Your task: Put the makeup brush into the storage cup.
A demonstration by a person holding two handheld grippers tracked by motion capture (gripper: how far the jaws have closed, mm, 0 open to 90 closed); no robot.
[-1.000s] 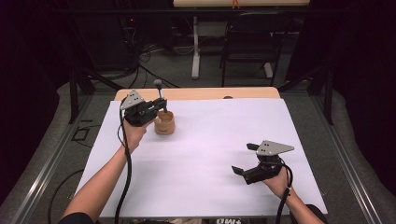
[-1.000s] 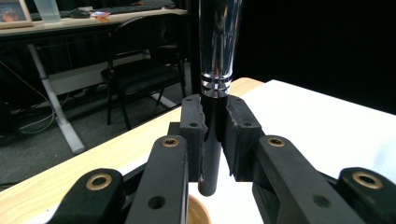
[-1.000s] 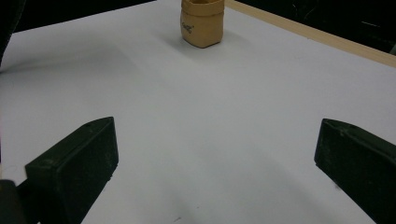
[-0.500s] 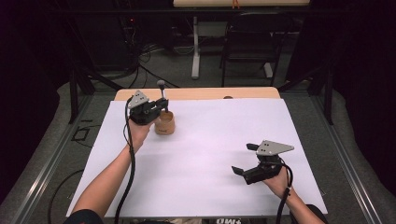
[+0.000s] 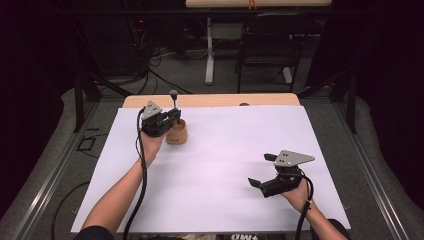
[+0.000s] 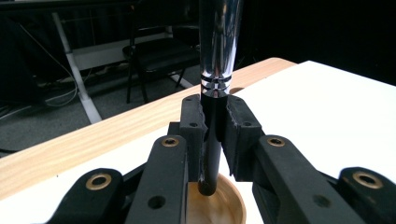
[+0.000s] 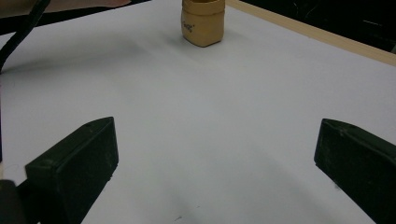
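A brush (image 6: 216, 93), its black handle end down in a small wooden cup (image 5: 177, 134) near the far left of the white tabletop (image 5: 240, 150), is clamped upright between the jaws of the left claw (image 6: 214, 126). The step in hand is judged to be either seating the brush in the cup or drawing it out; which cannot be told. The right claw (image 5: 264, 170) is held wide and empty, well apart near the front right; next, a straight vertical move without tipping the cup would be called for.

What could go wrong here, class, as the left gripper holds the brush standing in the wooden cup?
1. The left gripper clamps the brush low on its handle, so it could tilt or slip.
2. The wooden cup stands free on the white sheet; the open right gripper is far off, so it might tip.
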